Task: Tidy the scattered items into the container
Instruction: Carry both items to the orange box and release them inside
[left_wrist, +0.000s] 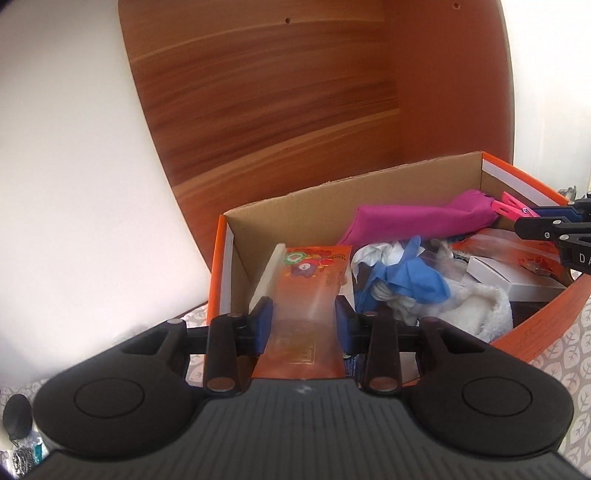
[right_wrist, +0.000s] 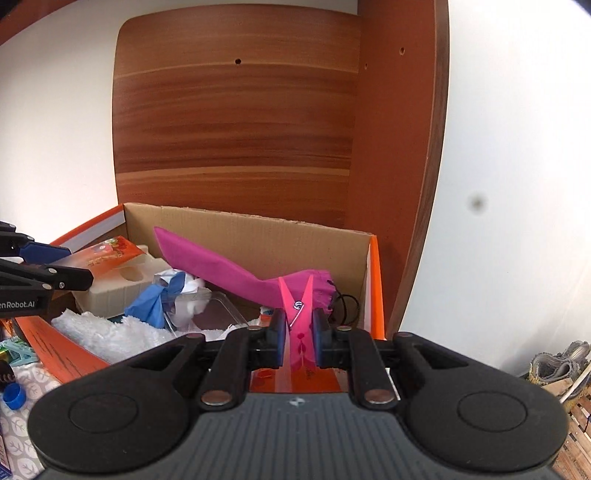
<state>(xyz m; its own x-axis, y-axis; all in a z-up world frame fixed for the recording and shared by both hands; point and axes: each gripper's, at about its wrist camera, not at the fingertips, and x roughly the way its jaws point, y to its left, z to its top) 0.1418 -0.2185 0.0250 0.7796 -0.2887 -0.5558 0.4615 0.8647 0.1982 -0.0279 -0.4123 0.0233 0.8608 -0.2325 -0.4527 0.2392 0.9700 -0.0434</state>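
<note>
The orange snack packet (left_wrist: 310, 295) is pinched between the left gripper's (left_wrist: 303, 325) fingers, its far end already over the cardboard box (left_wrist: 332, 195). The pink clothespin (right_wrist: 301, 325) is clamped upright between the right gripper's (right_wrist: 300, 341) fingers, above the box's near rim. Beyond both lie a magenta cloth (right_wrist: 221, 266), blue glove (left_wrist: 406, 273) and white towel (left_wrist: 480, 302) inside. A blue cap (right_wrist: 14, 396) and teal clip (right_wrist: 18, 352) remain on the desk, so tidying looks well advanced but unfinished.

"enRobot.AI" on the left hand-held gripper (right_wrist: 79, 275)
</note>
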